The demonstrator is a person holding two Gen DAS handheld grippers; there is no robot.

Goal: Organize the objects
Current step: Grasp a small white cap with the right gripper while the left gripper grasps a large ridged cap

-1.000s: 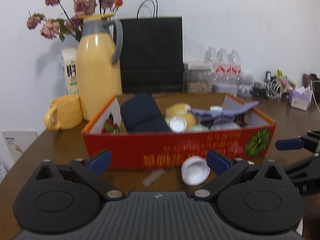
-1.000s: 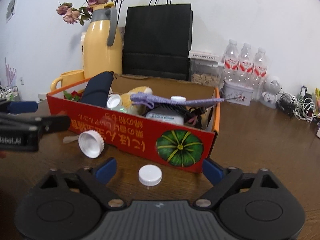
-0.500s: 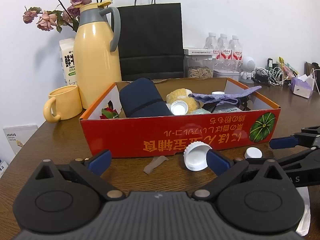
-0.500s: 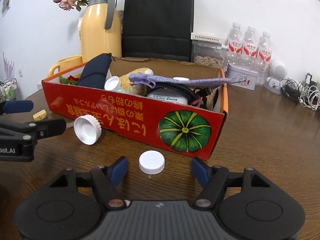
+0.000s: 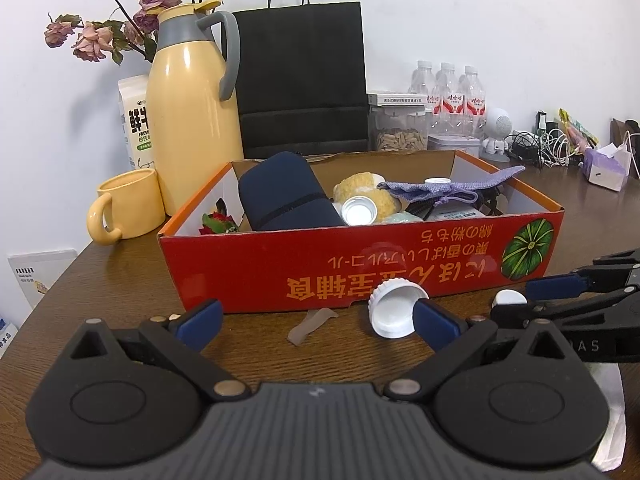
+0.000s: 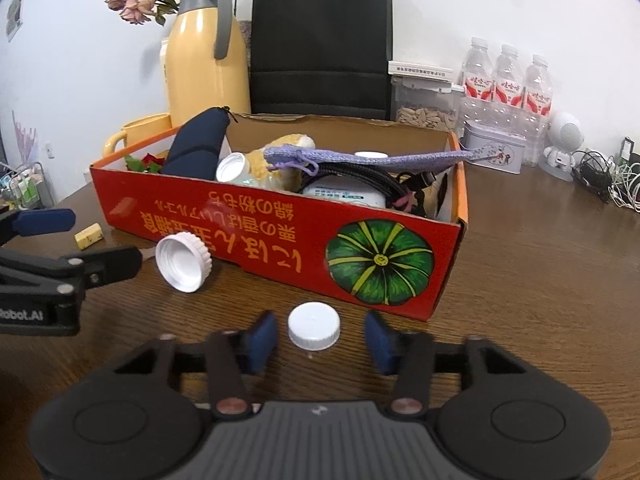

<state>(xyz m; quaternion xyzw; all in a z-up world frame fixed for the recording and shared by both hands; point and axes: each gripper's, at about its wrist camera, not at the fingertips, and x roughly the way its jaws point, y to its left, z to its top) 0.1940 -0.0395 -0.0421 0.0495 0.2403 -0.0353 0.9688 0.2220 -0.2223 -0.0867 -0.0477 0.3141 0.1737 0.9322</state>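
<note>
A red cardboard box (image 5: 320,276) with a pumpkin print (image 6: 380,268) holds a navy pouch, a purple knitted bag, a yellow plush and other items. In front of it a small white cap (image 6: 314,330) lies flat on the brown table. My right gripper (image 6: 320,338) straddles it, its jaws closing, with a gap left on each side of the cap. A larger ribbed white cap (image 5: 394,312) leans against the box front, beside the right finger of my left gripper (image 5: 316,320), which is wide open and holds nothing.
A brown strip (image 5: 310,324) and a small yellow block (image 6: 90,235) lie on the table near the box. Behind it stand a yellow thermos (image 5: 192,120), a yellow mug (image 5: 128,204), a black paper bag (image 5: 304,80) and water bottles (image 6: 508,80). Cables (image 6: 608,180) are at far right.
The right gripper's jaws have narrowed from wide apart to close around the small white cap. The left gripper has stayed open and in place.
</note>
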